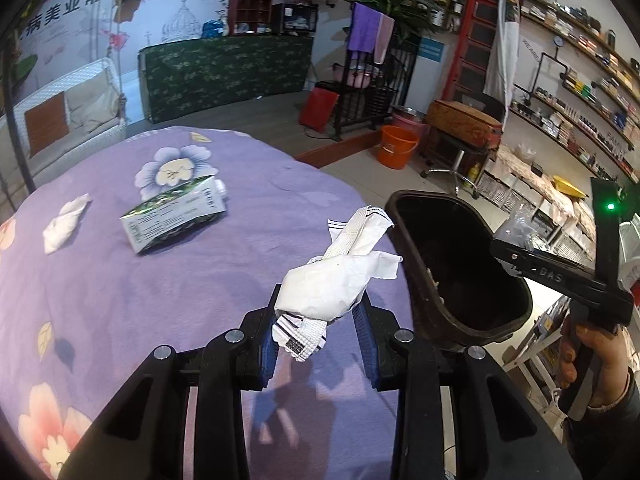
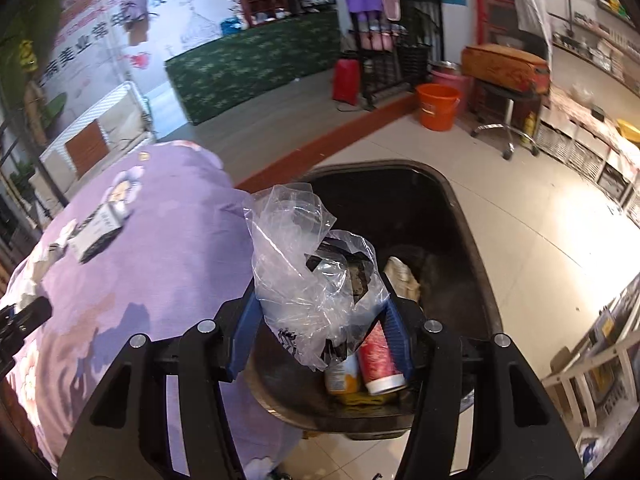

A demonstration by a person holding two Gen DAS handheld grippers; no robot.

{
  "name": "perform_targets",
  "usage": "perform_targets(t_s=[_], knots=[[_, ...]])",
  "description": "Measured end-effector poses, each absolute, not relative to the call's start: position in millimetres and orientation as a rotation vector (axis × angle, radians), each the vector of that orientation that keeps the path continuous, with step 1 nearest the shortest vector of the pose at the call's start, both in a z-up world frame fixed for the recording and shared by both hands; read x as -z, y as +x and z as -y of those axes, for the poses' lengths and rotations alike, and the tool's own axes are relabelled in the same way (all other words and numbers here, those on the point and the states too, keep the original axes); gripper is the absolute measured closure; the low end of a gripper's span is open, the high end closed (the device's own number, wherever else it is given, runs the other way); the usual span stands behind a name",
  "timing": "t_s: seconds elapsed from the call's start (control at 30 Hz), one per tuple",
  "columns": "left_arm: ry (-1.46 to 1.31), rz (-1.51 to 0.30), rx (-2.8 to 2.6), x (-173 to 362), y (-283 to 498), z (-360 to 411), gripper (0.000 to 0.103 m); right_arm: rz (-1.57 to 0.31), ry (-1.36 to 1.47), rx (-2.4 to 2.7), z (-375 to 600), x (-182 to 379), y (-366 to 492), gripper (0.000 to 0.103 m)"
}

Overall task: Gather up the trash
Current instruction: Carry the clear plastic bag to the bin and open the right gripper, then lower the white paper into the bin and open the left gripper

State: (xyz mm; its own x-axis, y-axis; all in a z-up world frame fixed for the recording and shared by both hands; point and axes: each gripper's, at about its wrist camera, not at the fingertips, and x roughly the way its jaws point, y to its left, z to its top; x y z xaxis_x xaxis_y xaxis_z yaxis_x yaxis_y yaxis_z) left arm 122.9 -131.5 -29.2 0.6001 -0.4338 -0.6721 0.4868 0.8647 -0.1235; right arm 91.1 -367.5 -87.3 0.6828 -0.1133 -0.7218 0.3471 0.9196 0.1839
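table: purple flowered cloth (image 1: 120, 300) – crushed green-white carton (image 1: 176, 216) upper left, white tissue wad (image 1: 66, 222) left of it | dark brown plastic bin (image 1: 408, 220) – right, beside table

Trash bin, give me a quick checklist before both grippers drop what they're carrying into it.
1. Left gripper has its load: ok, pads clamp the crumpled white wrapper.
2. Right gripper has its load: ok, it holds the clear plastic bag.
3. Plastic bag over the trash bin: ok, it hangs above the opening.
4. Wrapper over the bin: not ok, it is above the purple tablecloth, beside the rim.
5. Room in the bin: ok, only a red cup and a few items at the bottom.
6. Table cleared: not ok, a carton and a tissue remain.
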Motion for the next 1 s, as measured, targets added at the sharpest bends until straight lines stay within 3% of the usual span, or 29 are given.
perform_targets(t_s=[0.17, 0.37, 0.47, 1.0], knots=[[0.092, -0.757, 0.572, 29, 120, 147, 0.070, -0.826, 0.354, 0.304, 383, 112, 98, 0.046], [0.107, -0.768, 0.599, 32, 119, 162, 0.070, -0.854, 0.429, 0.343, 396, 138, 94, 0.025], [0.111, -0.780, 0.609, 36, 118, 167, 0.070, -0.843, 0.426, 0.344, 397, 140, 91, 0.023], [0.111, -0.839, 0.725, 43, 123, 204, 0.070, -0.673, 0.417, 0.429, 409, 82, 52, 0.011]])
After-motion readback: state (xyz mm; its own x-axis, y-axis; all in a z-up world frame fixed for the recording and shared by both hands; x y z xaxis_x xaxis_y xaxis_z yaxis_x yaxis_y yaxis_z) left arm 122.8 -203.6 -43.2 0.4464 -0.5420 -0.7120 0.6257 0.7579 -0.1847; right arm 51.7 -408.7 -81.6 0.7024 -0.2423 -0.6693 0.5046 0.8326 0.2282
